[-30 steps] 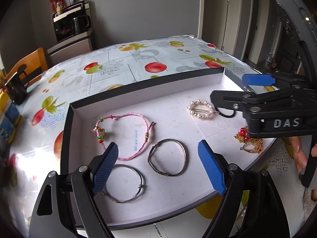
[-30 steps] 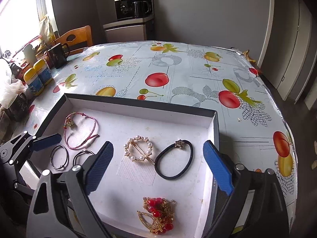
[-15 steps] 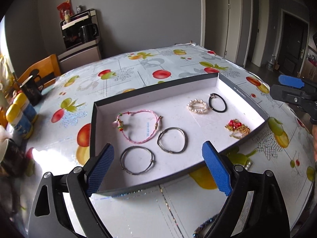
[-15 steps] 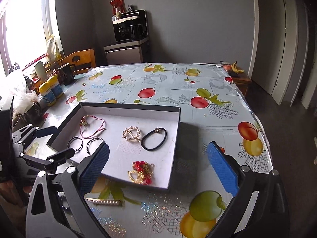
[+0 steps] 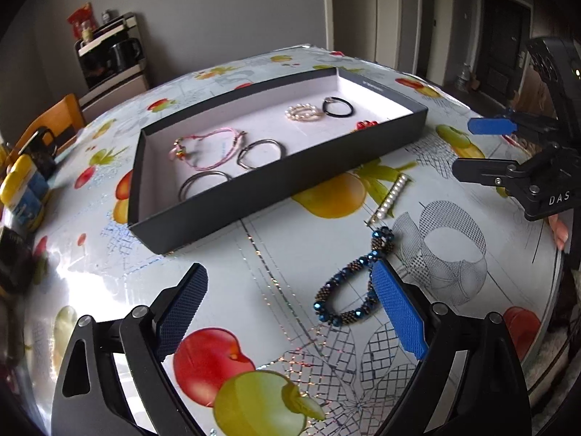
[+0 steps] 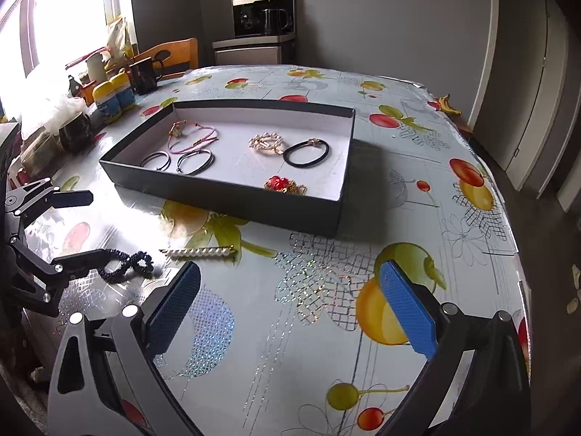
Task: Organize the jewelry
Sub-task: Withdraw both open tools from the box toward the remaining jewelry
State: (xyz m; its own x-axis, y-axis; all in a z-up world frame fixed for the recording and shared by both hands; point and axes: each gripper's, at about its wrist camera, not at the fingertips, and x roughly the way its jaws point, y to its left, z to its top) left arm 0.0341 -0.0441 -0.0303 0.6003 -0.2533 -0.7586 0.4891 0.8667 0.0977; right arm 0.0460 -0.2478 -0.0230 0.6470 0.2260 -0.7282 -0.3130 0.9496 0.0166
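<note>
While our left claw gapes by the bracelet on the bench, our right claw hovers spread.

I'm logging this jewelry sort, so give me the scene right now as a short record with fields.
tray: dark, open, on the table
in tray: pink cord bracelet, two bangles, pearl clip, black hair tie, red brooch
outside tray: blue bead bracelet, pearl bar
left gripper: open, empty, beside the bead bracelet
right gripper: open, empty
</note>
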